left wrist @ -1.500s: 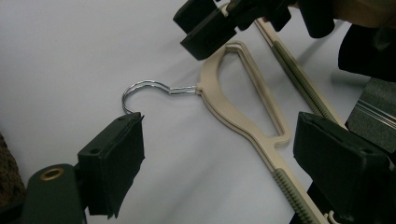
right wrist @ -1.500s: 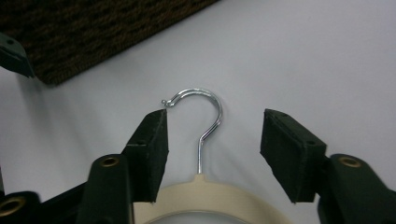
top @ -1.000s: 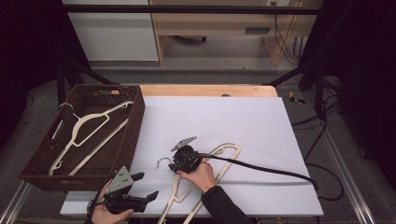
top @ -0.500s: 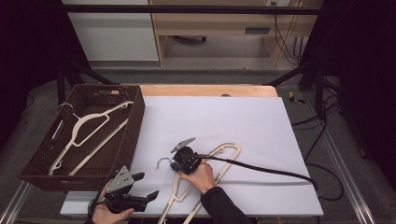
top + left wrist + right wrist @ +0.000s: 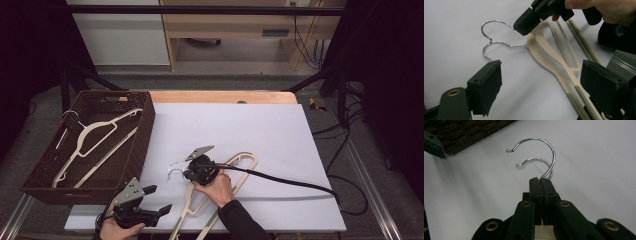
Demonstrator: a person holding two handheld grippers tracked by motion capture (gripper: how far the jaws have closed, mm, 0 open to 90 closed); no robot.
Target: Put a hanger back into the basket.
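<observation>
Right gripper (image 5: 192,171) has its jaws pressed together on the wire neck of the upper hanger hook (image 5: 541,147); the right gripper view shows the chrome wire rising from between the closed pads. Its jaws have just been closing, with that wire between them. The hand (image 5: 216,186) holding it rests over the hanger necks near the front middle of the bench (image 5: 280,130).

Two cream hangers (image 5: 240,167) lie one on top of the other on the white sheet covering the bench, their bodies running back toward the person and to the right, their two metal hooks pointing left toward the basket. The lower hook (image 5: 496,45) lies flat on the sheet just beside the gripped one. In the left gripper view, ribbed grey strips show along the hanger bars.

Left gripper (image 5: 150,202) hangs at the front left edge of the bench, jaws spread wide with nothing between the pads. It points toward the hooks and stands apart from them.

Container: one dark woven basket (image 5: 142,130) sits at the left end of the bench, its right wall against the white sheet. Contents: one cream hanger (image 5: 95,145) lying slantwise across the floor of the basket, its metal hook at the far left corner. Whether anything lies beneath it cannot be told.
</observation>
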